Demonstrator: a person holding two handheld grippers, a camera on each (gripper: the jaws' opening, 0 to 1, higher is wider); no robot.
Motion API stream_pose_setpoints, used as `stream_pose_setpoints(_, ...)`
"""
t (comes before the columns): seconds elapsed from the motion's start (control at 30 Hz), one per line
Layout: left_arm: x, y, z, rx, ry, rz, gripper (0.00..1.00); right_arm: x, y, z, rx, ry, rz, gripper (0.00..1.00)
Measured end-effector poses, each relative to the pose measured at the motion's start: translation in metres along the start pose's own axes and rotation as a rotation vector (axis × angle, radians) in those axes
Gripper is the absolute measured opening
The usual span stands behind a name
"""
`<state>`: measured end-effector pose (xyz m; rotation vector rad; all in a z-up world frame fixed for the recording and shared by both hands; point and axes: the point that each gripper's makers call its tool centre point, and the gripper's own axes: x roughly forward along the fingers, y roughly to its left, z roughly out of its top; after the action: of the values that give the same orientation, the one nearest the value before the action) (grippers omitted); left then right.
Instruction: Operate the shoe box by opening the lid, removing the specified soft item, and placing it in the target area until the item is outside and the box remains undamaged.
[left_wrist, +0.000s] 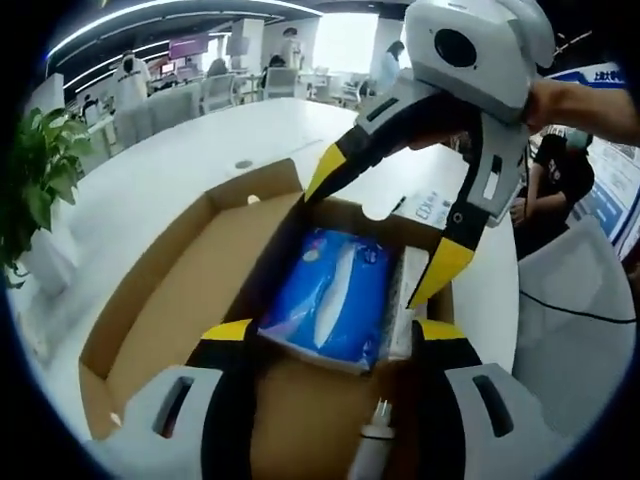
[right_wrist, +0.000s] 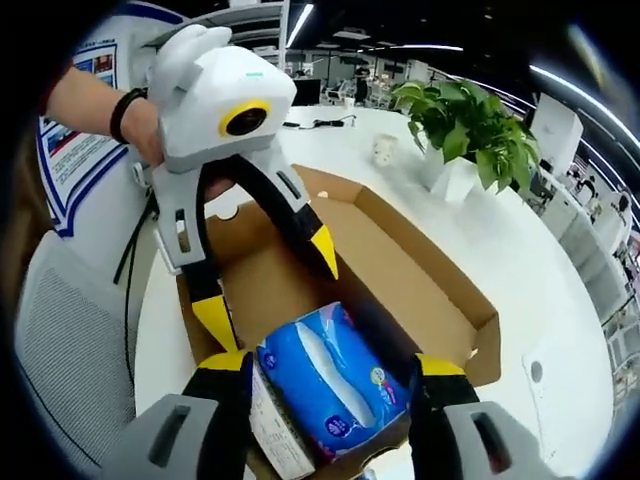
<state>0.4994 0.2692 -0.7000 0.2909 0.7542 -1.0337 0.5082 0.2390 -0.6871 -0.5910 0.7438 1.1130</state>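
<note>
The shoe box (left_wrist: 150, 290) lies open on the white table (left_wrist: 190, 160), its lid (right_wrist: 420, 265) folded flat to one side, so the opening step looks done. The soft item, a blue tissue pack (left_wrist: 330, 295), is still inside the box, lying in the bottom next to a narrow white carton (left_wrist: 408, 300).

In the left gripper view, the left gripper (left_wrist: 335, 335) has its jaws spread wide, one yellow tip on either side of the near end of the pack without closing on it. The right gripper (left_wrist: 380, 225) comes in from the far side, jaws also wide apart, its tips down at the box's far wall above the pack. The right gripper view shows the same thing mirrored: its own jaws straddle the pack, and neither gripper has hold of anything.

Left to do, as I judge it: close on the pack, lift it clear of the cardboard walls without tearing them, and set it down on the table outside the box. A potted plant (right_wrist: 465, 135) stands well apart from the box.
</note>
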Motion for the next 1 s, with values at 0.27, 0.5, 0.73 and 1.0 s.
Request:
stream_pose_setpoints(0.27,0.016,0.001,-0.003,0.066,0.051,-0.013,0.63,0.015,-0.011,-0.016,-0.059,0.079,0.034,0.62)
stream_pose_setpoints(0.5,0.036,0.005,-0.009,0.132,0.1,-0.026,0.63,0.028,-0.013,-0.04,-0.162,0.194,0.067,0.62)
stream_pose_setpoints(0.73,0.052,0.007,-0.012,0.212,0.153,-0.051,0.61,0.035,-0.017,-0.048,-0.196,0.223,0.088,0.65)
stream_pose_setpoints(1.0,0.07,0.005,-0.021,0.281,0.218,-0.076,0.65,0.044,-0.018,-0.06,-0.253,0.265,0.112,0.64)
